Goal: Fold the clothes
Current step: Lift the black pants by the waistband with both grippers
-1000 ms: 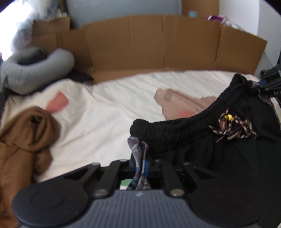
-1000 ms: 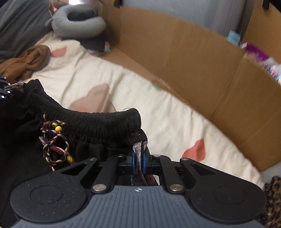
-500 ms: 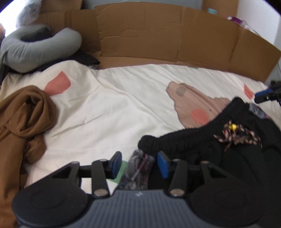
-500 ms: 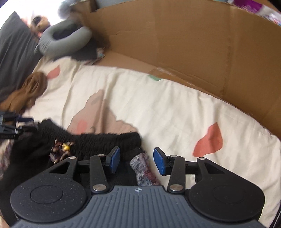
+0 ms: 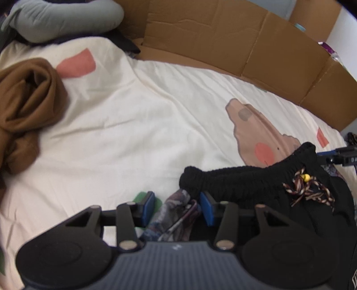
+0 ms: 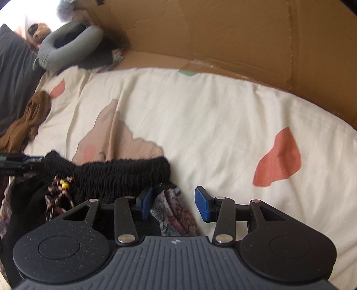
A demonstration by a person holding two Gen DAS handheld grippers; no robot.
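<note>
Resting on the cream printed bedsheet [image 5: 138,125], the black elastic-waisted garment [image 5: 234,183] has just been released; both the left gripper [image 5: 177,208] and the right gripper [image 6: 174,204] now gape, seemingly finishing one fold.

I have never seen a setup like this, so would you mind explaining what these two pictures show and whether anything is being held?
No robot here: a person holds a hand-held gripper in each hand, with a fisheye camera on each looking along its blue-padded fingers. One picture is from the left hand-held gripper, the other from the right hand-held gripper. Both are open and hold nothing; patterned fabric lies loose between the pads. On the cream bedsheet lie a black garment with an elastic waistband and a crumpled brown garment. A grey pillow and cardboard lie beyond.
</note>
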